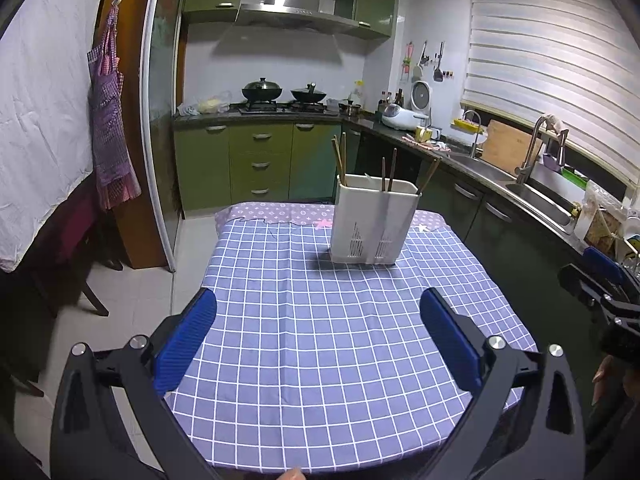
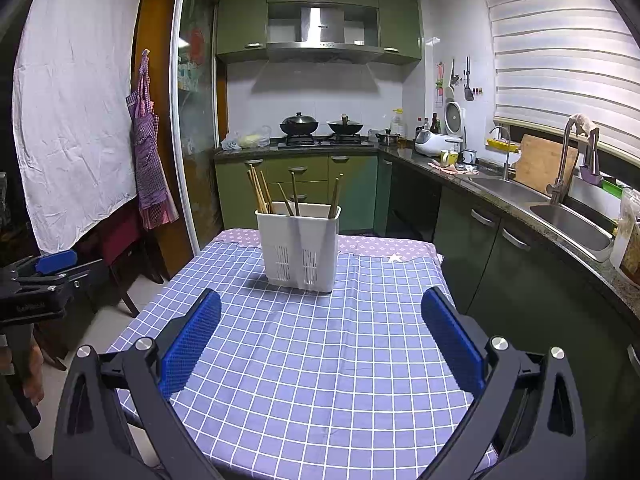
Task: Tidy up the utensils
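A white plastic utensil holder (image 1: 374, 222) stands at the far end of a table with a blue checked cloth (image 1: 320, 340); it also shows in the right wrist view (image 2: 300, 246). Several wooden chopsticks (image 1: 386, 174) stand upright in its compartments, also seen in the right wrist view (image 2: 260, 194). My left gripper (image 1: 318, 316) is open and empty above the near part of the table. My right gripper (image 2: 320, 320) is open and empty, well short of the holder. The right gripper shows at the right edge of the left wrist view (image 1: 600, 280); the left gripper shows at the left edge of the right wrist view (image 2: 48, 268).
A kitchen counter with a sink (image 2: 568, 220) runs along the right. Green cabinets (image 2: 296, 176) and a stove with two woks (image 2: 320, 126) stand behind the table. A chair (image 2: 120, 256) and a hanging apron (image 2: 150, 160) are at the left.
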The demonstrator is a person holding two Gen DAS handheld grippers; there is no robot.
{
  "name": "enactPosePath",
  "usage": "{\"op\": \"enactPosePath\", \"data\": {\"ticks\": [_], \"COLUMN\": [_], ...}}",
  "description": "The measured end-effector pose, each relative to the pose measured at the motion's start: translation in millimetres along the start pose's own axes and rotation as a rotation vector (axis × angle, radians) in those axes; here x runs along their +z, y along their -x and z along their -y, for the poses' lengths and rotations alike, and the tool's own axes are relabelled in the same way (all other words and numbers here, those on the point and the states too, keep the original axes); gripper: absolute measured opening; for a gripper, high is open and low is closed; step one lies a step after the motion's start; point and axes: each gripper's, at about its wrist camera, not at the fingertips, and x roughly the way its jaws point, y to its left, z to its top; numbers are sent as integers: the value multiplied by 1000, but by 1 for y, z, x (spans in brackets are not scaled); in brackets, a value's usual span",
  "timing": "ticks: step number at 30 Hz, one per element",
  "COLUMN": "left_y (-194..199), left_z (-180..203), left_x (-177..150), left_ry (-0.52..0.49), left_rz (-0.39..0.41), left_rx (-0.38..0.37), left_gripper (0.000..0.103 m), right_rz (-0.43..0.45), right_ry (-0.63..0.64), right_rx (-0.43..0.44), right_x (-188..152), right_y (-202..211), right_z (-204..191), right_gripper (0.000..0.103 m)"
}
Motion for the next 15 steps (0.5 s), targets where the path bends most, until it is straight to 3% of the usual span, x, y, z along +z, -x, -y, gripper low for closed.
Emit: {"op": "enactPosePath", "data": {"ticks": [15], "left_y": [0], "left_z": [-1], "left_x": [-1], "left_ry": [-6], "left_rz": [0], "left_rx": [5], "left_gripper": [97], "right_rz": [2], "right_ry": [1], "right_rx": [7], "right_x": [-1], "right_y": [-3], "right_z": [-2], "right_gripper": [99]}}
